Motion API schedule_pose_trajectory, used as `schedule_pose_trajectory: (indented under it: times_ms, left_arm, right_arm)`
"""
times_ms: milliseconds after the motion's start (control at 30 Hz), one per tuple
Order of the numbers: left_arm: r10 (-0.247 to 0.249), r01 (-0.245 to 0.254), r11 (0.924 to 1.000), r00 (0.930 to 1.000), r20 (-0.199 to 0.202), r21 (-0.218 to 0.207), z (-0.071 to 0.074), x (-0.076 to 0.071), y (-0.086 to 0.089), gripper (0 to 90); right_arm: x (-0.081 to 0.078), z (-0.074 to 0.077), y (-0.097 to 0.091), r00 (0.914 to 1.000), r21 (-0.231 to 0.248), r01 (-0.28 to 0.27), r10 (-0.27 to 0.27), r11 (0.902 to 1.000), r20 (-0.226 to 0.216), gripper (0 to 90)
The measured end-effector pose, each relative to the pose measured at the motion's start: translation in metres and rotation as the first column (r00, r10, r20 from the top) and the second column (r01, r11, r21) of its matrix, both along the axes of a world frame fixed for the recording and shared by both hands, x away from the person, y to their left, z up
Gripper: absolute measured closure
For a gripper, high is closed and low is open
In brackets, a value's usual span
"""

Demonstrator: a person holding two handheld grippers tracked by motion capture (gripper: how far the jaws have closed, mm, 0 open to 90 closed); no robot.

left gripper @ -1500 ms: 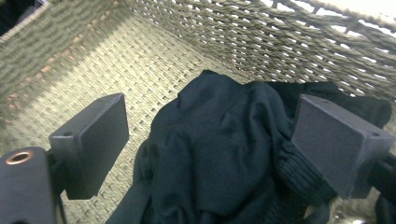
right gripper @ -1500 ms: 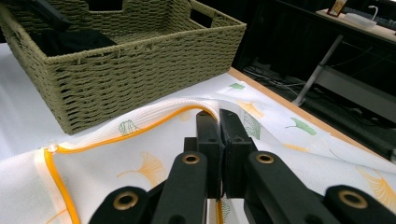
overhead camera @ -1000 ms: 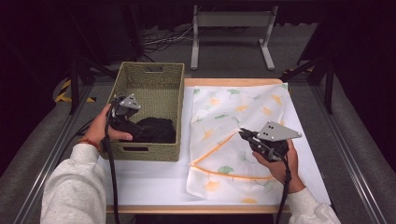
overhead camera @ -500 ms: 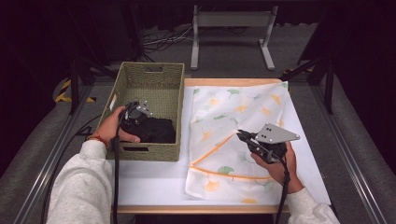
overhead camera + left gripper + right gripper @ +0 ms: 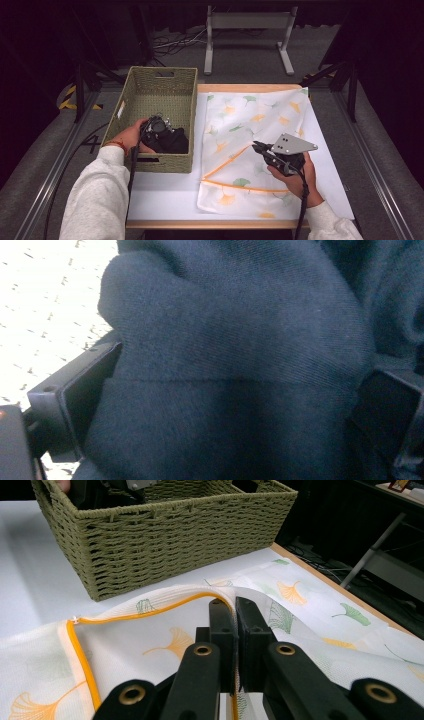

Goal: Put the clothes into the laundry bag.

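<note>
Inside the woven basket (image 5: 150,92) at the table's (image 5: 165,192) left edge, the left gripper (image 5: 159,127) points down into a dark garment (image 5: 240,360) lying at the basket's near end; its jaws, just opened wider, stand spread with the cloth bulging between them. The left hand has sunk from above the rim a second ago into the basket. Toward the table's right edge the right gripper (image 5: 235,615), held level and unmoved, keeps its jaws pressed together, pinching the orange-trimmed edge of the leaf-print mesh bag (image 5: 250,120).
</note>
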State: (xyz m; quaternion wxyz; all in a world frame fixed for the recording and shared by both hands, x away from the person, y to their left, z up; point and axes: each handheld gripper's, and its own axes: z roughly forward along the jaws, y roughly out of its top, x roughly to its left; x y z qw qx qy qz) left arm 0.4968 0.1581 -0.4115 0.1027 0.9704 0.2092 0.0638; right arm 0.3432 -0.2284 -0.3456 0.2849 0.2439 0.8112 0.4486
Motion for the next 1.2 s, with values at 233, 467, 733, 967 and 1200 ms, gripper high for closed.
schedule_pose_trajectory:
  times_ms: [233, 467, 733, 967, 1200]
  left_arm:
    - [-0.012, 0.012, 0.998, 0.9999, 0.004, 0.062, 0.002, 0.002, -0.002, 20.9]
    - [-0.002, -0.004, 0.996, 0.998, 0.063, 0.089, 0.009, 0.0, 0.001, 46.2]
    - [0.012, -0.013, 0.9999, 0.9916, 0.129, 0.007, 0.022, -0.005, 0.009, 52.8]
    - [0.045, -0.031, 0.9968, 0.978, 0.204, -0.073, 0.04, -0.013, 0.022, 53.1]
    - [0.066, -0.006, 0.9781, 0.9571, 0.282, -0.208, 0.071, -0.034, 0.043, 53.4]
  right_arm:
    - [0.0, -0.002, -0.001, 1.0, -0.006, 0.0, 0.0, 1.0, -0.002, 87.6]
    - [-0.001, -0.003, -0.004, 1.0, -0.006, 0.006, -0.006, 1.0, -0.005, 87.9]
    - [-0.001, -0.003, -0.005, 1.0, 0.006, 0.004, -0.004, 1.0, -0.004, 88.3]
    - [-0.003, -0.002, -0.005, 1.0, 0.006, 0.002, -0.002, 1.0, 0.009, 88.8]
    - [-0.004, 0.001, -0.008, 0.9998, 0.016, 0.006, -0.007, 0.9998, 0.018, 88.8]
